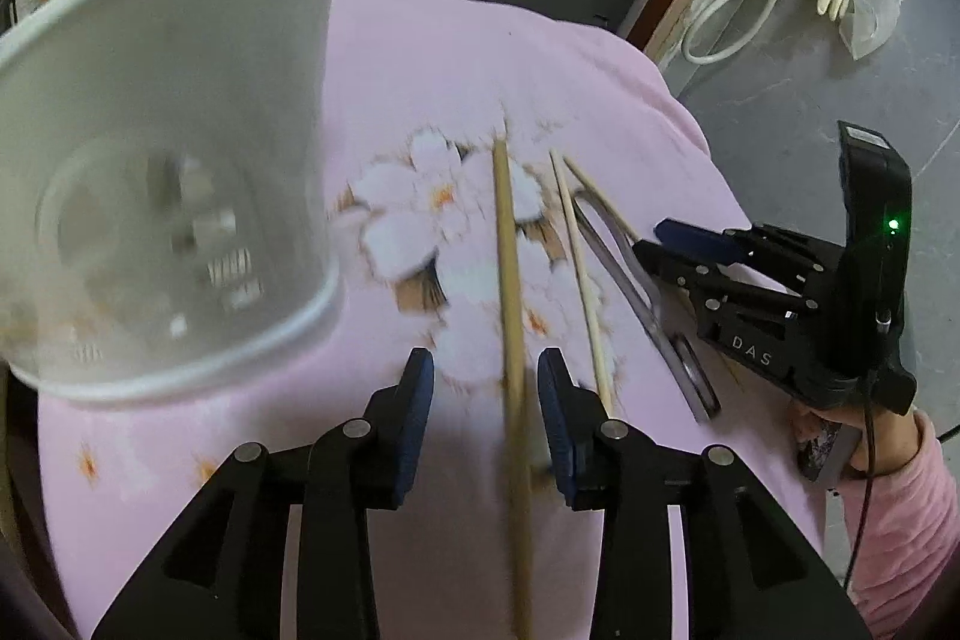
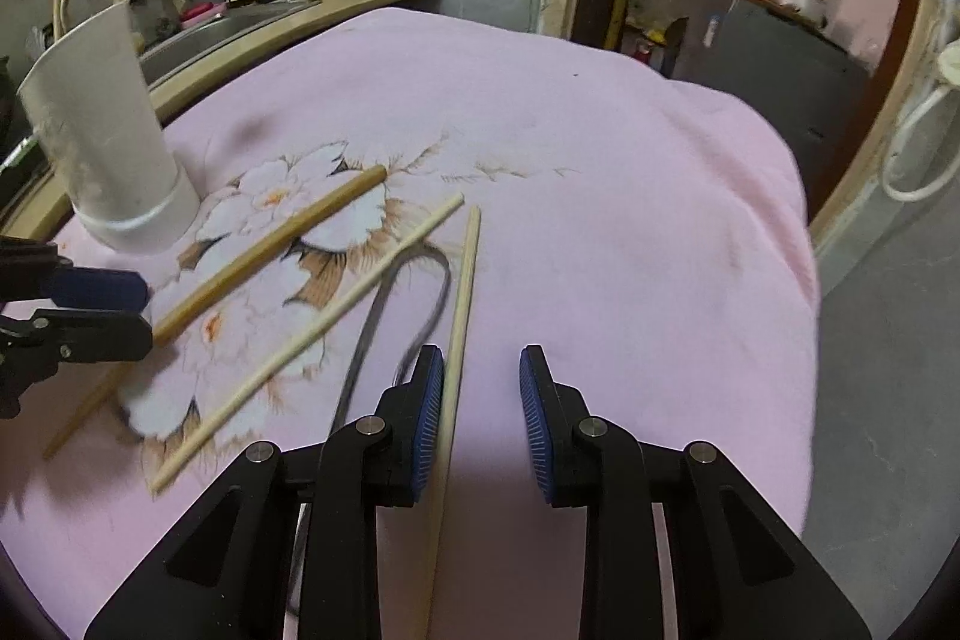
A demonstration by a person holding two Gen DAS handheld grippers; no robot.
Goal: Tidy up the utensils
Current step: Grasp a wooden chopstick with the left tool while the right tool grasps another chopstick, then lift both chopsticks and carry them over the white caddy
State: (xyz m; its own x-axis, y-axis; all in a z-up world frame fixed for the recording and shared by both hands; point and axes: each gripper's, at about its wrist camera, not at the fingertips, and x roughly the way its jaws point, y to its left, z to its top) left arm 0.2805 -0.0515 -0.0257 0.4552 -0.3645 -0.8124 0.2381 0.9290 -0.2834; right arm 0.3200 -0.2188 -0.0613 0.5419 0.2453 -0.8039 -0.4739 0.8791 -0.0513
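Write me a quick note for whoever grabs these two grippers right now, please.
Left gripper: open, straddling the brown chopstick, not gripping.
Right gripper: open, one pale chopstick beside one pad.
Second pale chopstick and metal utensil lie loose on the pink cloth.
White holder looks tilted near the cloth's edge; nothing seen inside.
Done: nothing visibly. Left: all four pieces into the holder.

Pink flower-patterned cloth [image 2: 600,196], white holder [image 2: 108,160], tan chopstick [image 2: 270,244], blue-padded claw [image 2: 480,418]
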